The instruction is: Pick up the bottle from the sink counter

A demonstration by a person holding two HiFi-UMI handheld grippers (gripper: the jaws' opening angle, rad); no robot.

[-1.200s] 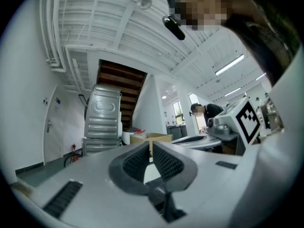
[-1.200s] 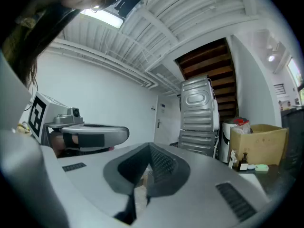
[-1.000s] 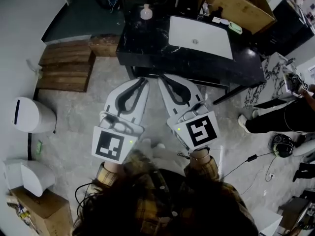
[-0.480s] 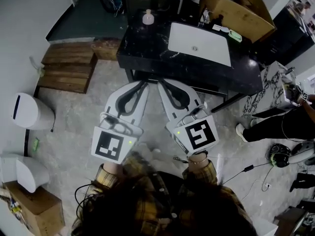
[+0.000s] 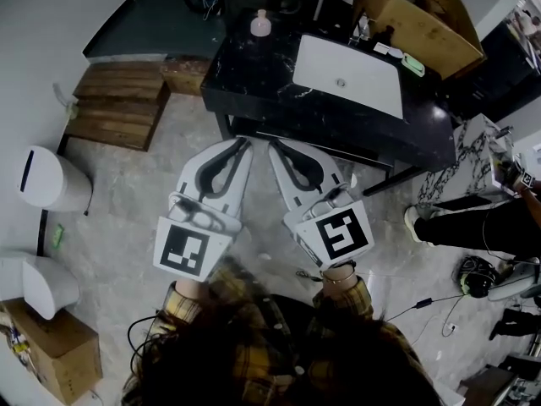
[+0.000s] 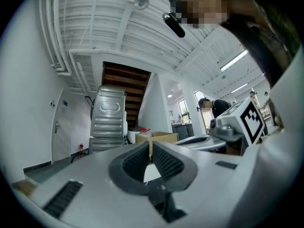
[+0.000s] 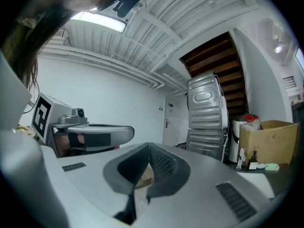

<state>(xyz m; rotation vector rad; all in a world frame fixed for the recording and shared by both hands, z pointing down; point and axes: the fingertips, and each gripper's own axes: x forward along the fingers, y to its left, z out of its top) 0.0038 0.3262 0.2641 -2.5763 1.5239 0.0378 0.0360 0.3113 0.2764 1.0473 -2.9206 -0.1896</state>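
Observation:
A small pale bottle [image 5: 260,24] stands upright on the far left corner of the black sink counter [image 5: 254,87], left of the white basin [image 5: 347,74]. Both grippers hang over the floor in front of the counter, well short of the bottle. My left gripper [image 5: 246,142] is shut with nothing in it; its ribbed pads meet in the left gripper view [image 6: 150,150]. My right gripper [image 5: 274,145] is shut and empty too, and its pads touch in the right gripper view [image 7: 149,148]. The two grippers lie side by side with their tips close together.
A large cardboard box [image 5: 414,11] stands behind the basin, with a green soap dish [image 5: 413,63] beside it. Wooden steps [image 5: 118,108] lie left of the counter, a white bin [image 5: 52,180] further left. A person's legs [image 5: 473,214] and cables [image 5: 427,299] are on the right.
The counter and bottle have drifted slightly right and down in the head view. Both grippers stay shut and in much the same place.

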